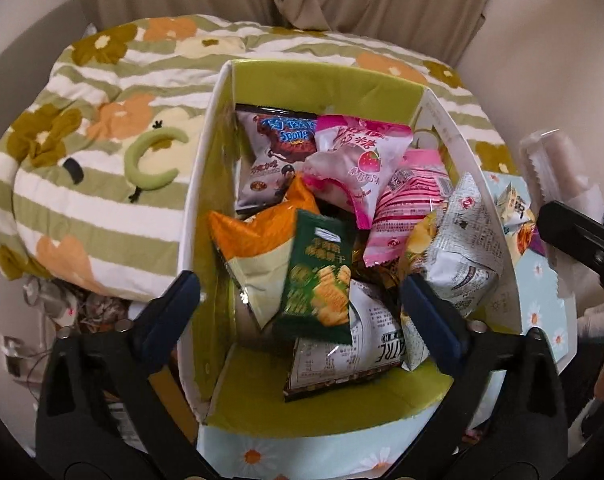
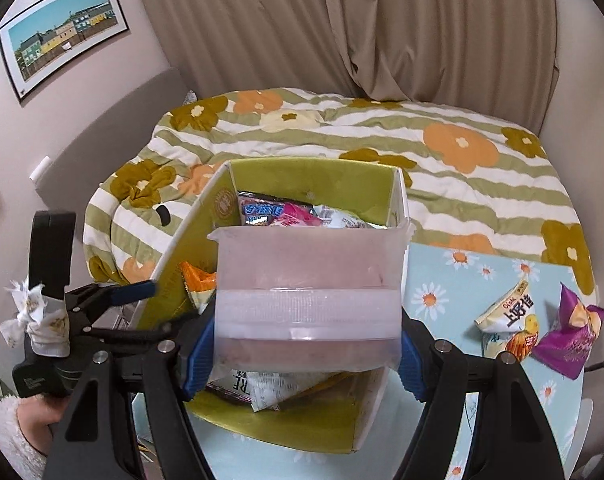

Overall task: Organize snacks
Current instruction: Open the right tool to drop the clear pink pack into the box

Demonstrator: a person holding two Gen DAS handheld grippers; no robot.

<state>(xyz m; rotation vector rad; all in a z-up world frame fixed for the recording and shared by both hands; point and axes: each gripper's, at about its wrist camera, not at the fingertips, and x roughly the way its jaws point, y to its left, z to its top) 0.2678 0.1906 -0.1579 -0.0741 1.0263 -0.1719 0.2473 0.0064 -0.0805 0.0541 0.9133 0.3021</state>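
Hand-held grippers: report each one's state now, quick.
Left hand-held gripper: open, nothing held, above the snack box.
Right hand-held gripper: shut on a translucent plastic packet.

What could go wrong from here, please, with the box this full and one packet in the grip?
The box is heaped, so the translucent packet in the right gripper may slide off the pile. The open left gripper hangs low over the green cracker packet and might snag it.

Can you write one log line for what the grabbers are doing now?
left gripper: open over snack box | right gripper: holding clear packet | two snacks: left on table
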